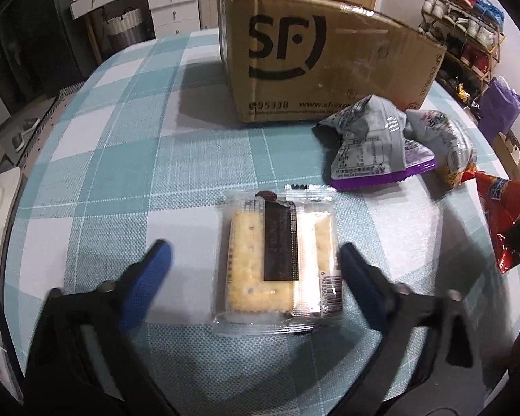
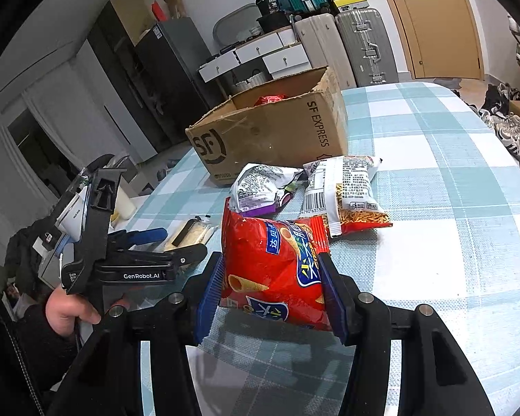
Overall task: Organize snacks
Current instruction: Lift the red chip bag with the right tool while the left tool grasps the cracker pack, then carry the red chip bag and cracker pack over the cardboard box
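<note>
Cracker pack lies flat on the bench, in clear wrap with a dark label. The left tool straddles it, jaws apart; the right pad sits just beside the pack's edge, the left pad stands clear of it. Nothing is gripped.

Red bag is clamped between the blue pads of the right tool, held above the bench. In the left wrist view only its edge shows at far right.

Box, brown cardboard with black SF print, stands open-topped toward the far side of the bench. One red packet shows inside; the rest of its contents are hidden by the walls.

Grey-purple bag lies crumpled in front of the box. A white-orange bag lies just beside it, touching or nearly so.

A hand in a dark sleeve grips the handle of the left tool.

Bench cover is a teal and white check cloth. Room beyond: white drawers, two suitcases, a wooden door, a dark cabinet, and a shoe rack.
</note>
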`<state>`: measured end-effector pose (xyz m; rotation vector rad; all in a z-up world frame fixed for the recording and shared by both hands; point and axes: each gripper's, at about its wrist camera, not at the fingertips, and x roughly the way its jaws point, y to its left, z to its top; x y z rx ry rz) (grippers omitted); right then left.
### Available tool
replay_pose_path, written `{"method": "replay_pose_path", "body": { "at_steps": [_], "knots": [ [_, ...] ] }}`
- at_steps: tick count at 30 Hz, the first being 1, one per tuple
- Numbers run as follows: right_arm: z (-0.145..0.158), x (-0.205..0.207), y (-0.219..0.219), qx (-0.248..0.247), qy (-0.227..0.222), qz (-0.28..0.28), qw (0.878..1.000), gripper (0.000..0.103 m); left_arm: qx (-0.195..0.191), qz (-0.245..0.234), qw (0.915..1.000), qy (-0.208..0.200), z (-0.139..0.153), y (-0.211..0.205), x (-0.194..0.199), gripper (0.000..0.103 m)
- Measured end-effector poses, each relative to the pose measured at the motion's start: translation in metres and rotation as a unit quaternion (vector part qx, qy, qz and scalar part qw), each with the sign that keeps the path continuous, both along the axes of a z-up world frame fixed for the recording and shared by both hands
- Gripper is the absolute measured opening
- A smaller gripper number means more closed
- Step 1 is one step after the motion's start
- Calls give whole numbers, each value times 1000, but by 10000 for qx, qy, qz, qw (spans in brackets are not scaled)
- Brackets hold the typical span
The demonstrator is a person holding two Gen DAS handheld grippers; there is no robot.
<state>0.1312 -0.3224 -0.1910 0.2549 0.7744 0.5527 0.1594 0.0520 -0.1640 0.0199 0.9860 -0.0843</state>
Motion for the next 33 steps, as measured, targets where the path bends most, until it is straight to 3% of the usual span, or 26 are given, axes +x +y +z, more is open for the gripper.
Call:
{"method": "replay_pose_path", "body": {
  "at_steps": [1, 2, 10, 21, 33],
  "knots": [
    [0, -1, 0, 0, 0, -8, 10000, 54, -5, -79, 10000, -41, 2, 0, -1, 73],
    [0, 0, -1, 2, 7, -11, 10000, 54, -26, -228, 9996, -135, 4, -1, -2, 55],
    [11, -9, -2, 2, -119, -11, 9999, 54, -330, -521, 9980, -111, 11, 1, -13, 54],
    [32, -20, -1, 33, -293, -23, 9996, 54, -345, -528, 9972, -409, 41, -4, -39, 55],
    [66, -19, 9, -59, -602, 43, 9982, 54, -567, -632, 9939, -697, 82, 5, -30, 55]
  ]
}}
